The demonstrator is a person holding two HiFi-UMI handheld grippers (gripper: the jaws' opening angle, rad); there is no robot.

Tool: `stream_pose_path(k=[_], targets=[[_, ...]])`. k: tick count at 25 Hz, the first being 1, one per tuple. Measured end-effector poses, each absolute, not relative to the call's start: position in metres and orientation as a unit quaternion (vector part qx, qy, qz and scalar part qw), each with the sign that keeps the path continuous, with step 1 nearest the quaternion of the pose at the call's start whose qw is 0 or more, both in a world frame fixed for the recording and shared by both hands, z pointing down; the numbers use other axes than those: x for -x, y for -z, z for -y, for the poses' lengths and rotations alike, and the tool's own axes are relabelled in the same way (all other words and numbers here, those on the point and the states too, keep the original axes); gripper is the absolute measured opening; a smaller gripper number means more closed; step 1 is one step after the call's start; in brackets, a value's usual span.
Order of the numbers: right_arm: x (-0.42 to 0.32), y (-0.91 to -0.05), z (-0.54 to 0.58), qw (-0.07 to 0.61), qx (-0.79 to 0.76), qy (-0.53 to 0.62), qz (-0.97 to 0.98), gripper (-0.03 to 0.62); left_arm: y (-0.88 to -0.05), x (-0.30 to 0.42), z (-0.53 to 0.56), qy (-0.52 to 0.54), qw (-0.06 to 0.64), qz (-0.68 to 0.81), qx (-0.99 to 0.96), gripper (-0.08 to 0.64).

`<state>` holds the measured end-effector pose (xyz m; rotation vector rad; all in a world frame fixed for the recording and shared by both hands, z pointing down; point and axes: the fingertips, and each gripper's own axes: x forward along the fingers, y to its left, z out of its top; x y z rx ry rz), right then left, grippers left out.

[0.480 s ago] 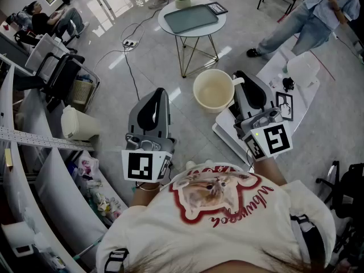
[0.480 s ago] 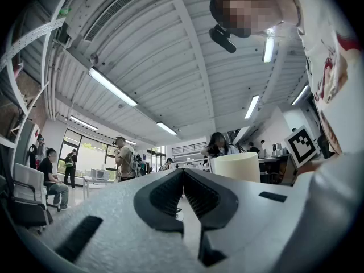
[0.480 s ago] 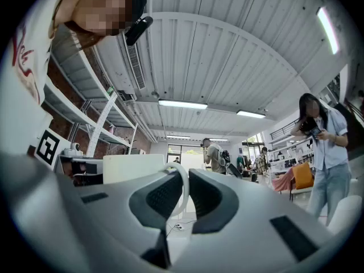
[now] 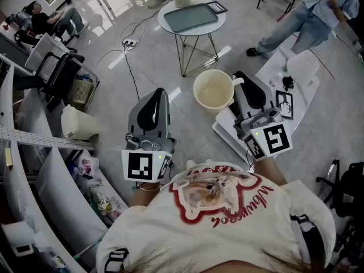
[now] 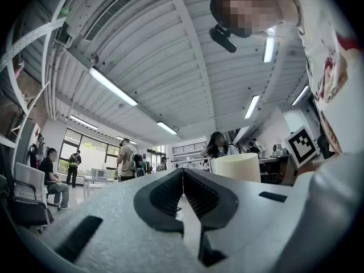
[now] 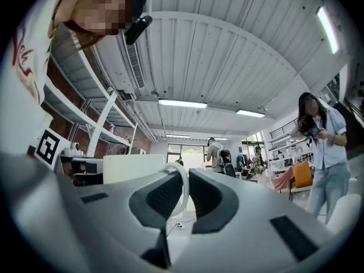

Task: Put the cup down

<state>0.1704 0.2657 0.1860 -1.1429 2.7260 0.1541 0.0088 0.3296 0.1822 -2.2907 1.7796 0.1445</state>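
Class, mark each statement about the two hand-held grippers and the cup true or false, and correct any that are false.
1. The right hand-held gripper grips the cup by its handle. True.
2. The left hand-held gripper has its jaws wide apart. False: they are together, with nothing between them.
3. The cup stands on the round table. False: it is held in the air above the floor.
4. A tray lies on the round table. True.
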Motion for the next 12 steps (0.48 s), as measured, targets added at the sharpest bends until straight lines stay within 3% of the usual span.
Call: stream_pose_path(k=[12], targets=[[-0.160,-0.180,-0.270,0.106,0.384,-0.046,-0.916,0.051,-0.181,0.007,-0.335,-0.051,0.120,-0.609,0.783,0.015]])
